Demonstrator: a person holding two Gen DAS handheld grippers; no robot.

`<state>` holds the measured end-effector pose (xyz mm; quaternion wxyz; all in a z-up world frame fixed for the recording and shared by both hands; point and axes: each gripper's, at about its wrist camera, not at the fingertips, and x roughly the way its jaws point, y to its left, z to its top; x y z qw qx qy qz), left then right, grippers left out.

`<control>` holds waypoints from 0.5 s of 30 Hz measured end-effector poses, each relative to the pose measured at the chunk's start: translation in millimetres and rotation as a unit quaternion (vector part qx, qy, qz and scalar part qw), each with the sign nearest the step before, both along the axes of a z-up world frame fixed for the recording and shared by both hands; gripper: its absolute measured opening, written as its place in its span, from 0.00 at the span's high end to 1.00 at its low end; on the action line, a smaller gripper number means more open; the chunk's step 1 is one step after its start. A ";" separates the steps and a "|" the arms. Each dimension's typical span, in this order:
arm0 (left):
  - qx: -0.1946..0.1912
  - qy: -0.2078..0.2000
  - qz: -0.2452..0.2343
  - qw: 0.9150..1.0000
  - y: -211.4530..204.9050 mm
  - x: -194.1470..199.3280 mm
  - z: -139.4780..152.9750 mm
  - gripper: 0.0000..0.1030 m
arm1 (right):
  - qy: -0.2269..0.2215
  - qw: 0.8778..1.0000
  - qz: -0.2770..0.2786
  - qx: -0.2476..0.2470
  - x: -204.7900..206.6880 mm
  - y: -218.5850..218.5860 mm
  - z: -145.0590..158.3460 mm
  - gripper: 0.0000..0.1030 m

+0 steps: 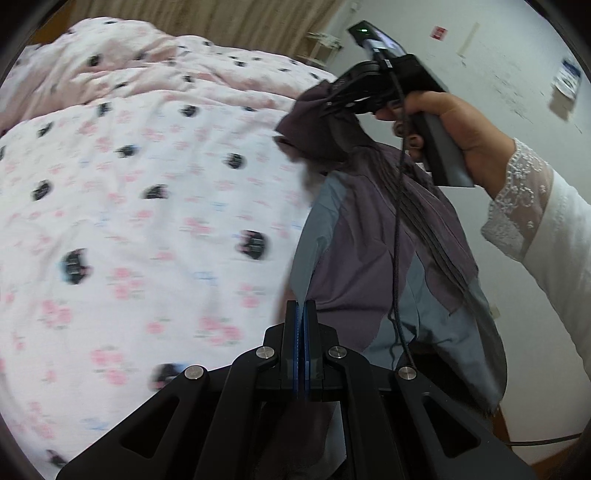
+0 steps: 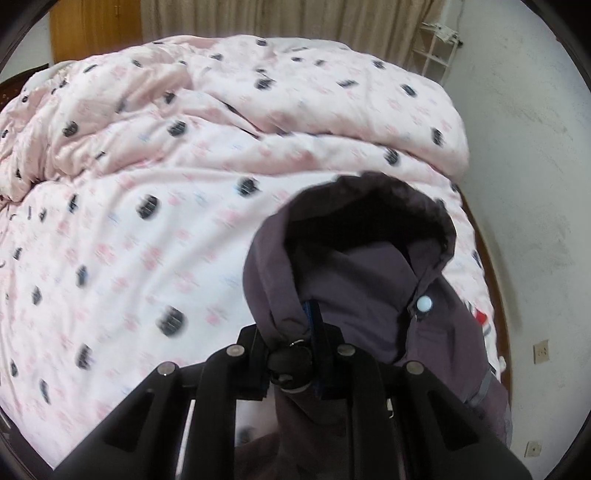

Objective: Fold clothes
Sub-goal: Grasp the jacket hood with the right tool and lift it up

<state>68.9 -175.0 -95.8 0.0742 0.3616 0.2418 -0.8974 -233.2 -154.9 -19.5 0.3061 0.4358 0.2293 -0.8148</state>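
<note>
A purple jacket (image 1: 365, 236) with a grey-blue lining hangs in the air beside the bed. My left gripper (image 1: 302, 310) is shut at the bottom of the left wrist view, pinching the jacket's lower grey edge. My right gripper (image 1: 332, 105) is held in a person's hand (image 1: 454, 129) higher up and is shut on the jacket's top. In the right wrist view my right gripper (image 2: 310, 325) is shut on the rim of the jacket's hood (image 2: 354, 258), which bulges open in front of it. A pale snap button (image 2: 424, 303) shows on the collar.
The bed (image 2: 184, 206) carries a rumpled pink flowered quilt (image 1: 147, 192), bunched higher at the far end. A white wall (image 2: 524, 184) runs along the right, with a socket (image 2: 541, 352) low down. Curtains (image 2: 288, 18) and a wooden wardrobe (image 2: 92, 29) stand behind the bed.
</note>
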 end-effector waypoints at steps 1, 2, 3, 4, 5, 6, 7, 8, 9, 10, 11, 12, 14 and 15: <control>-0.003 -0.001 0.010 1.000 -7.7 7.0 1.6 0.99 | 0.001 1.000 0.005 -0.001 4.4 -10.7 3.3 0.84; -0.006 -0.003 0.021 1.000 -16.1 14.8 3.4 0.99 | 0.001 1.000 0.010 -0.002 9.4 -21.7 5.9 0.84; -0.009 -0.005 0.031 0.999 -24.5 22.6 5.1 0.99 | 0.001 1.000 0.015 -0.005 15.6 -33.5 7.3 0.84; -0.011 -0.006 0.042 0.999 -32.5 29.6 6.9 0.99 | 0.000 1.000 0.020 -0.007 21.8 -45.3 8.6 0.84; -0.012 -0.008 0.053 0.999 -41.5 38.2 8.2 0.99 | 0.000 1.000 0.025 -0.009 28.0 -57.1 10.0 0.84; -0.013 -0.010 0.064 0.998 -50.9 47.8 9.3 0.99 | 0.000 0.999 0.031 -0.011 34.2 -68.9 11.4 0.84; -0.013 -0.012 0.075 0.997 -60.0 57.0 9.9 0.99 | -0.001 0.999 0.036 -0.013 40.3 -80.6 12.7 0.84; -0.014 -0.016 0.086 0.996 -69.0 66.0 10.2 0.99 | -0.001 0.999 0.041 -0.015 46.5 -92.4 14.1 0.84; -0.017 -0.019 0.098 0.995 -77.9 75.2 10.7 0.99 | -0.001 0.999 0.047 -0.017 52.7 -104.2 15.5 0.84; -0.021 -0.021 0.110 0.994 -86.8 84.4 11.2 0.99 | -0.002 0.998 0.052 -0.020 58.7 -116.1 16.5 0.84; -0.024 -0.024 0.121 0.992 -95.7 93.6 11.6 0.99 | -0.004 0.998 0.057 -0.024 64.5 -128.7 16.5 0.84; -0.028 -0.027 0.133 0.990 -104.6 102.8 12.1 0.99 | -0.006 0.998 0.062 -0.026 70.7 -142.5 16.1 0.84; -0.034 -0.029 0.155 0.987 -123.2 119.3 14.4 0.99 | -0.009 0.997 0.071 -0.028 84.5 -169.2 15.0 0.85; -0.037 -0.029 0.166 0.985 -132.5 127.4 15.7 0.99 | -0.010 0.997 0.075 -0.029 91.4 -182.3 14.4 0.85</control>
